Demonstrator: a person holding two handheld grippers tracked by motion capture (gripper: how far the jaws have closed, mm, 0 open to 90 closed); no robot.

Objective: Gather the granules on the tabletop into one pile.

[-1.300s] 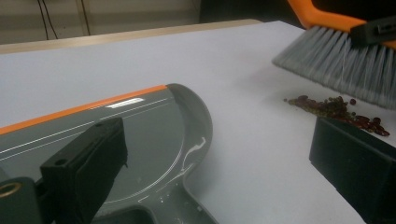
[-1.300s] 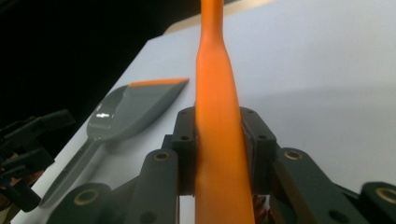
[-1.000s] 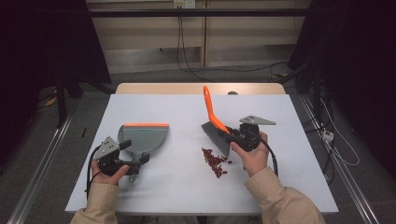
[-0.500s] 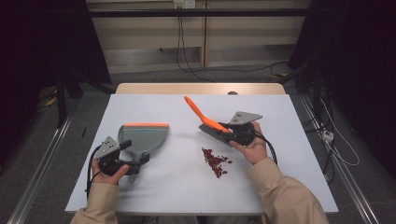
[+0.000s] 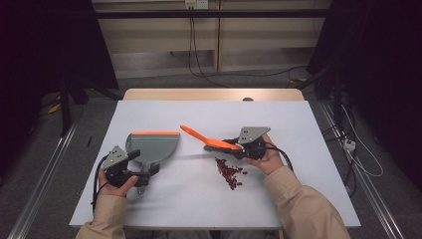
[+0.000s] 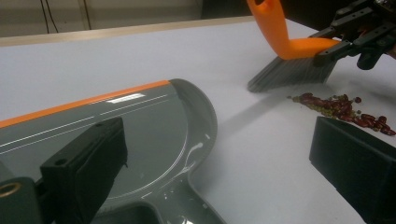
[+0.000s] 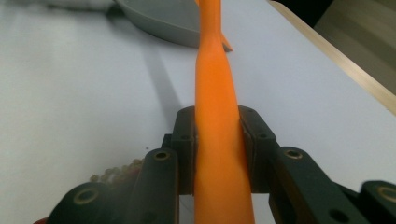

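— Sweeping hasn't really begun, has it? Nearest us the beans (image 5: pixel 230 173) lie loose in one pile on the table (image 5: pixel 298 124).

— Right, none are in the dustpan (image 5: pixel 152 145), which sits empty well left of the pile. All the gathering is left.

— And the grippers?

— Just beyond the pile, the right gripper (image 5: pixel 238 146) is clamped tight on the orange brush (image 5: pixel 211 141), bristles hanging above the pile's far edge. The left gripper (image 5: pixel 140 175) sits at the dustpan's handle with jaws apart; whether they pinch it, I cannot tell.
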